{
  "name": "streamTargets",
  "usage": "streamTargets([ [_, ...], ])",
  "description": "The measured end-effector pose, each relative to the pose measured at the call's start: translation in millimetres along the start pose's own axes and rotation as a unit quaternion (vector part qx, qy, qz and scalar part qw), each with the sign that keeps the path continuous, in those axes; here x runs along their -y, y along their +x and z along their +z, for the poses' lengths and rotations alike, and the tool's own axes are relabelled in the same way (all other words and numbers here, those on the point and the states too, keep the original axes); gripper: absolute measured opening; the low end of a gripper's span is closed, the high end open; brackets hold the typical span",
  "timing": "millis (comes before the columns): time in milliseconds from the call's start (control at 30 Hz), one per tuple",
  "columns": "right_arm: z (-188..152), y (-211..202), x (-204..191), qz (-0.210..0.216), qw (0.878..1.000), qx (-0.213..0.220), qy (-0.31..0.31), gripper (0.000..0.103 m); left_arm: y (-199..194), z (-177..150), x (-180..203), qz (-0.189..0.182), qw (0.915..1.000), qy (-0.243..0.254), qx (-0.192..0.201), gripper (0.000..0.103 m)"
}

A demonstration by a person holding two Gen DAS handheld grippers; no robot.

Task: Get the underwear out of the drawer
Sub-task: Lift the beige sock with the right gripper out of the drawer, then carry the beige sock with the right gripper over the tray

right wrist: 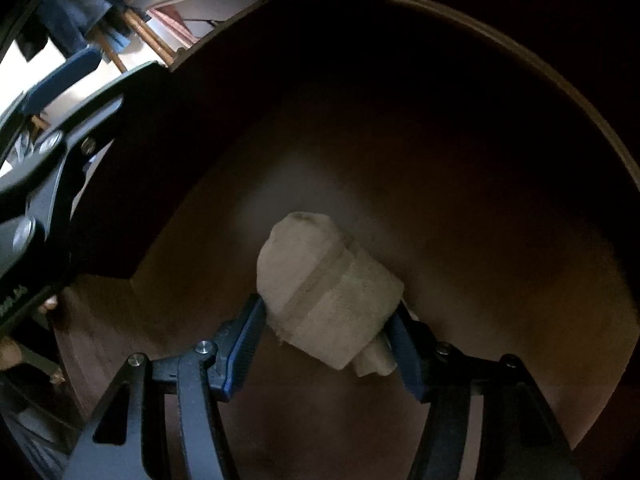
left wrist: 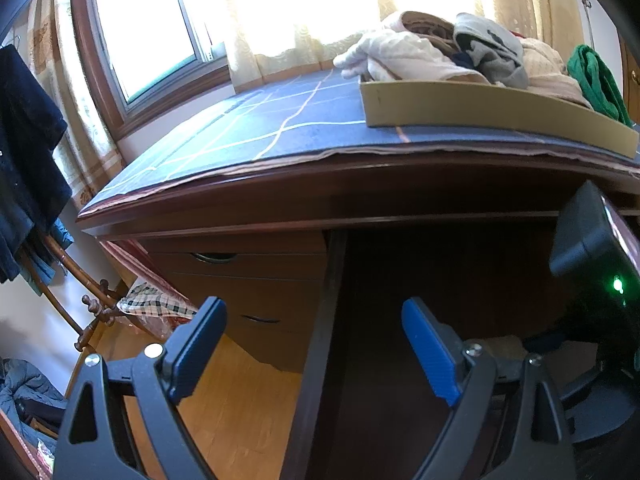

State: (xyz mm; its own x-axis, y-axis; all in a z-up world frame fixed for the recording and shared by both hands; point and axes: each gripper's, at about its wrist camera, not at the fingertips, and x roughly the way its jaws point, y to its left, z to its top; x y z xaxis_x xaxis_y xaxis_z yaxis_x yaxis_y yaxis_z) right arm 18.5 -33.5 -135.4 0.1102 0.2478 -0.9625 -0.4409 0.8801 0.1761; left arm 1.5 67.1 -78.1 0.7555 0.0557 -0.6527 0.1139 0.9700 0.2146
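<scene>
Tabletop (left wrist: pixel 320 184): It is the big brown desk, above and ahead of the left gripper (left wrist: pixel 314 304). A blue cloth lies on it.
Drawer (right wrist: pixel 500 240): It is pulled open. The right gripper (right wrist: pixel 327 310) points down into it. The inside is dark and brown, and its floor is bare all around the gripper.
Tray (left wrist: pixel 480 108): It sits on the tabletop, up high and to the right of the left gripper. A pile of clothes (left wrist: pixel 440 52) is already in it. It looks like the place for the next piece.
Left gripper: Its two blue fingers are wide apart and hold nothing. The drawer's side wall runs between them, but they do not touch it.
Right gripper: It is clamped on the underwear (right wrist: pixel 328 292). One blue pad (right wrist: pixel 250 328) touches the roll on the left and the other pad touches it on the right.
Underwear: It is a pale, rolled-up piece with a band across it. It sits right between the right gripper's fingers, at their tips, down in the drawer. Most of the roll sticks out past the fingertips.
Step now: Lift the roll out of the drawer.
How to do it well: The squeeze should stay firm, because the pads hold only the near end of the roll. It should go straight up first, so it clears the drawer's rim and the tabletop edge above it. A slow lift is best, because soft cloth can slip or unroll.
</scene>
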Motion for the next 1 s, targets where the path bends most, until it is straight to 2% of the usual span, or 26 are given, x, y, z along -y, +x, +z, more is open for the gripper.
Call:
streamTargets([
  [100,-6,-8,-3,-0.015,1.000,0.014,-0.004,0.037,0,0,2,0.001,1.0000,0.006,0.000,0.091],
  [167,-8,-16,-2,-0.026,0.999,0.032,0.007,0.035,0,0,2,0.003,1.0000,0.008,-0.001,0.091],
  [367,-32,-64,7,-0.038,0.990,0.126,0.057,0.034,1,-1,3,0.005,0.9999,0.011,-0.001,0.091],
  [500,-56,-96,11,-0.053,0.977,0.188,0.089,0.034,1,0,5,0.011,0.9998,0.016,-0.001,0.091],
  [667,-80,-129,11,-0.066,0.962,0.236,0.119,0.034,1,-1,7,0.015,0.9997,0.021,-0.001,0.091],
  [900,-118,-188,17,-0.155,0.931,0.307,0.120,0.034,1,0,7,0.017,0.9996,0.022,0.000,0.091],
  [1000,-123,-209,20,-0.179,0.923,0.320,0.114,0.034,1,0,6,0.018,0.9996,0.023,0.000,0.091],
])
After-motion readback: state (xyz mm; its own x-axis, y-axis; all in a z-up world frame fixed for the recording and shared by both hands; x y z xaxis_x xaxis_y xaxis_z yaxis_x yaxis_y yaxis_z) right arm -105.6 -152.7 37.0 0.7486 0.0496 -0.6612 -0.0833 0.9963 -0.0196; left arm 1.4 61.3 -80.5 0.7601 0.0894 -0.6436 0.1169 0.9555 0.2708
